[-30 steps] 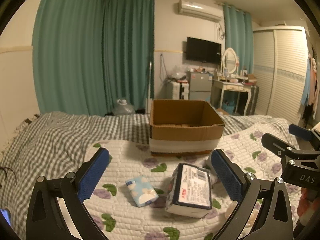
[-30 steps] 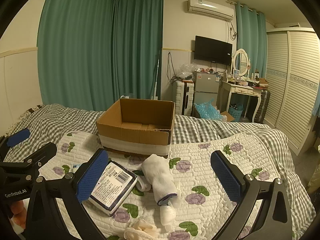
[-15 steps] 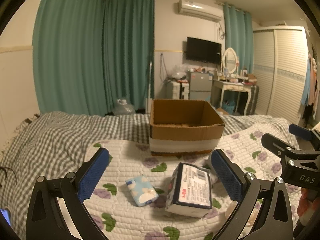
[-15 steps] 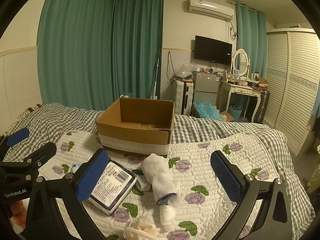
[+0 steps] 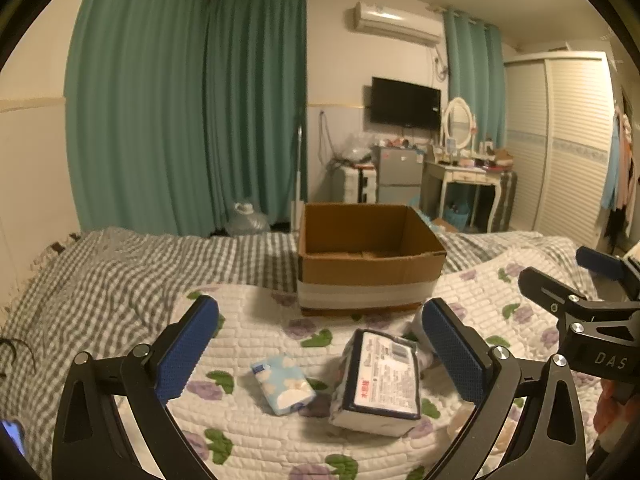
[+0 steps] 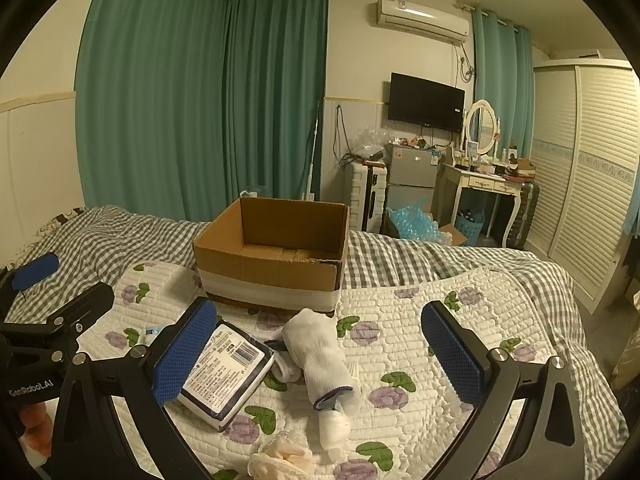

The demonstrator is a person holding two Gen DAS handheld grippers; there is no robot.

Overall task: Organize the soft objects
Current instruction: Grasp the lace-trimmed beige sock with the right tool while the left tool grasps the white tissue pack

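Left wrist view shows nothing shifting: left gripper (image 5: 320, 350) and right gripper (image 6: 320, 350) hover with fingers released, cardboard box (image 5: 368, 268) in upper centre awaiting its first item.

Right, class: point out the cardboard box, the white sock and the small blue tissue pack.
cardboard box (image 6: 272, 268), right wrist view, front wall.
white sock (image 6: 320, 354), right wrist view, middle.
small blue tissue pack (image 5: 283, 384), left wrist view, top face.

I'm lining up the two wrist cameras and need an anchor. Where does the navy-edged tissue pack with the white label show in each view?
Left wrist: the tissue pack lies low, right of centre, beside the small blue cloud-print pack.
Right wrist: the tissue pack lies low, left of centre, partly behind the left finger.
Shared landmark: the open cardboard box behind it.
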